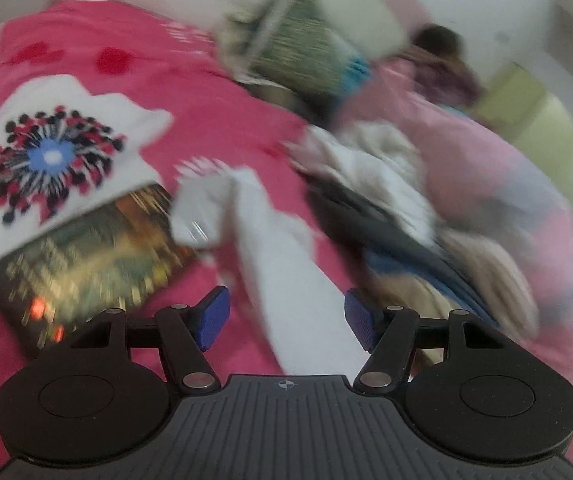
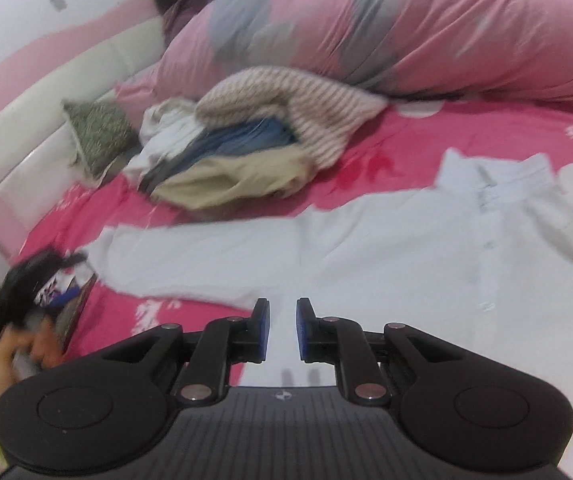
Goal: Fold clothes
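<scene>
A white button-up shirt [image 2: 426, 248] lies spread flat on the pink bedsheet [image 2: 466, 136], collar at the right and one sleeve stretched to the left. My right gripper [image 2: 283, 326] hovers low over the shirt's near edge, open by a narrow gap with white cloth showing under it. In the left wrist view the white sleeve [image 1: 274, 264] runs from its crumpled cuff down between the fingers of my left gripper [image 1: 287, 318]. That gripper stands wide open, its blue pads [image 1: 215, 316] clear of the cloth. Both views are motion-blurred.
A heap of unfolded clothes [image 2: 246, 148] sits beside the pink and grey duvet [image 2: 406, 28], also in the left view as clothes [image 1: 386, 192]. A dark book [image 1: 86, 260] lies left of the sleeve. A green pillow [image 2: 98, 136] leans on the headboard. A blurred hand [image 2: 18, 344] shows lower left.
</scene>
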{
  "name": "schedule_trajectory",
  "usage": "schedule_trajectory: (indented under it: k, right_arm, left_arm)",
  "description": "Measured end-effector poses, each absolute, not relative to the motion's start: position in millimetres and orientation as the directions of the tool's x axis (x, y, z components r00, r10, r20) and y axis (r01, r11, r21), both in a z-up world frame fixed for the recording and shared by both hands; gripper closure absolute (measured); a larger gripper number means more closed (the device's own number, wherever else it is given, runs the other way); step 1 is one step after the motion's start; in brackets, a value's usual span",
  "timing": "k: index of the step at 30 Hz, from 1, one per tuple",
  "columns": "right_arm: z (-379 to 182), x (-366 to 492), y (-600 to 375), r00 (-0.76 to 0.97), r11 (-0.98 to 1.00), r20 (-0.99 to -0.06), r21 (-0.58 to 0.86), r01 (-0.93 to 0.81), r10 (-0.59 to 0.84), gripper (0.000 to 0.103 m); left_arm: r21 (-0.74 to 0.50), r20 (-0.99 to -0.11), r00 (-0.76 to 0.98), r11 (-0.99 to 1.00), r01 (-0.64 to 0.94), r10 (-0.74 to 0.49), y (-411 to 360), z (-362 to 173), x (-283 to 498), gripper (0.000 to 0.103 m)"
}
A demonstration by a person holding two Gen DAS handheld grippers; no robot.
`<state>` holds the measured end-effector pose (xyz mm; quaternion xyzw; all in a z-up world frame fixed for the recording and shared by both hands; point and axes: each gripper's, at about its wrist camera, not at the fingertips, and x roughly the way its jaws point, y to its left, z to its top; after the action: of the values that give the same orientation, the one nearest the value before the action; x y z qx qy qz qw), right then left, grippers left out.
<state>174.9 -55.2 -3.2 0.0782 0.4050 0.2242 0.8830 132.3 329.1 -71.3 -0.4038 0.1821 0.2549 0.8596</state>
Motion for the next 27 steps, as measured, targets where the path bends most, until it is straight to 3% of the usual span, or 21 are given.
schedule_trajectory:
  k: [4,9,11,12,23,27]
  right_arm:
    - [-19,171,-46,0.539,0.890,-0.710,0.328,-0.317,0.453,0.088]
    - [-35,172,-56,0.529,0.911,-0.742,0.329,-0.249,0.412,0.088]
    - [-38,172,-63,0.529,0.912,-0.742,0.348,-0.219,0.411,0.088]
    - [-38,170,-67,0.536,0.913,-0.740,0.352,-0.208,0.407,0.088]
    - [-41,128,-146,0.614,0.885,-0.690,0.464,-0.030,0.383,0.088]
    - [-36,99,-188,0.671,0.863,-0.654,0.504,0.043,0.348,0.088]
  left_arm:
    - [-0.586,-0.560,0.759,0.489,-0.646,0.332,350,-86,159,0.043]
    - [-0.556,-0.595,0.738,0.500,-0.664,0.319,352,-98,179,0.066]
    - [-0.544,-0.591,0.737,0.514,-0.663,0.326,349,-100,180,0.099]
    - [-0.537,-0.591,0.738,0.523,-0.662,0.327,348,-101,181,0.102]
    - [-0.352,-0.282,0.951,0.909,-0.223,0.125,202,-8,155,0.103]
    - [-0.188,-0.220,0.969,0.980,0.066,-0.108,116,10,123,0.103]
